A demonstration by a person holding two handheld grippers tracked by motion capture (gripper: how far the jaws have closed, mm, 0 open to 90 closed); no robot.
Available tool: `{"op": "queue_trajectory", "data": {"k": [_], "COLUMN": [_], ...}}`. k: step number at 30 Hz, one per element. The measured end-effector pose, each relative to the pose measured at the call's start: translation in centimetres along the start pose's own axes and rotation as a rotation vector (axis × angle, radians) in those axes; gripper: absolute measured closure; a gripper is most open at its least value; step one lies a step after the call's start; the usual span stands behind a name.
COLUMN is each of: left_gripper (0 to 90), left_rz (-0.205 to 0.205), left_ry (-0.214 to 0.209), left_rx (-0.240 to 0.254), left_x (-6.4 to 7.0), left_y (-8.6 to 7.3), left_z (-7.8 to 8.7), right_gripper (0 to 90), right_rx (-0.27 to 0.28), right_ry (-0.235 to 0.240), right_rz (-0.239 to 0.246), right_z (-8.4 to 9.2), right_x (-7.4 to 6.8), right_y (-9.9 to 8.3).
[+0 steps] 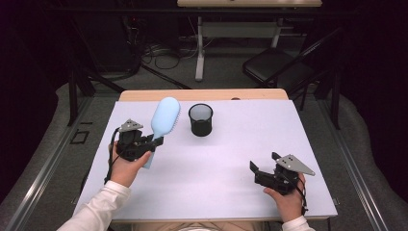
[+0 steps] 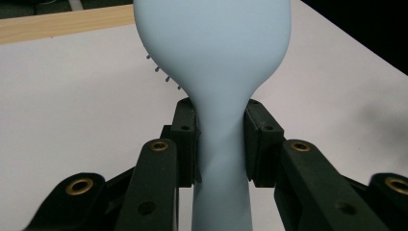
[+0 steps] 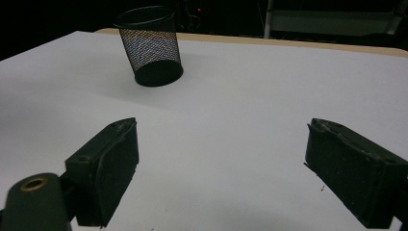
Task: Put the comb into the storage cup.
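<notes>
The left gripper (image 1: 153,142) clamps the narrow neck of the light, stiff, smooth-plastic hairbrush (image 1: 164,119), raised near the table's (image 1: 240,144) far-left corner beside the mesh cup (image 1: 200,120), while the right gripper (image 1: 257,169) rests with jaws spread, empty.

The mesh cup (image 1: 200,120) is standing alone near the far edge of the table (image 1: 231,159), a little left of the middle. The hairbrush (image 1: 164,118), clamped in the left gripper (image 1: 155,141), is leaning just beside the cup's left side, leaving a narrow gap between them. From the cup to the right edge the tabletop is lying bare. The right gripper (image 1: 262,169), jaws spread, is sitting near the front right corner with open surface ahead of it up to the cup (image 3: 150,45).
</notes>
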State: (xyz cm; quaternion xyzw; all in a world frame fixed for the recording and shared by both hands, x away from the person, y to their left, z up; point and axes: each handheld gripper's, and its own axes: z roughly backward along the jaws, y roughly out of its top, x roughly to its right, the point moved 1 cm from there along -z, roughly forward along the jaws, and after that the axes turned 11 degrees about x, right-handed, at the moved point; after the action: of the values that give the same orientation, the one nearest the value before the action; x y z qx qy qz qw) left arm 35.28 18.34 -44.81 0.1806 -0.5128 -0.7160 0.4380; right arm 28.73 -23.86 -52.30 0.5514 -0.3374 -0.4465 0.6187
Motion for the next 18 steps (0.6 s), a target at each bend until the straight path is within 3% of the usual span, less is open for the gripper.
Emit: {"op": "queue_trajectory", "data": {"k": [18], "left_gripper": [70.1], "left_rz": [-0.019], "left_ry": [-0.043], "left_rx": [0.029], "left_x": [1.5], "left_y": [0.7], "left_z": [-0.6], "right_gripper": [11.3], "right_rx": [0.003], "right_ry": [0.002], "right_rz": [0.000], "right_z": [0.0], "right_x": [0.0], "right_y": [0.0]}}
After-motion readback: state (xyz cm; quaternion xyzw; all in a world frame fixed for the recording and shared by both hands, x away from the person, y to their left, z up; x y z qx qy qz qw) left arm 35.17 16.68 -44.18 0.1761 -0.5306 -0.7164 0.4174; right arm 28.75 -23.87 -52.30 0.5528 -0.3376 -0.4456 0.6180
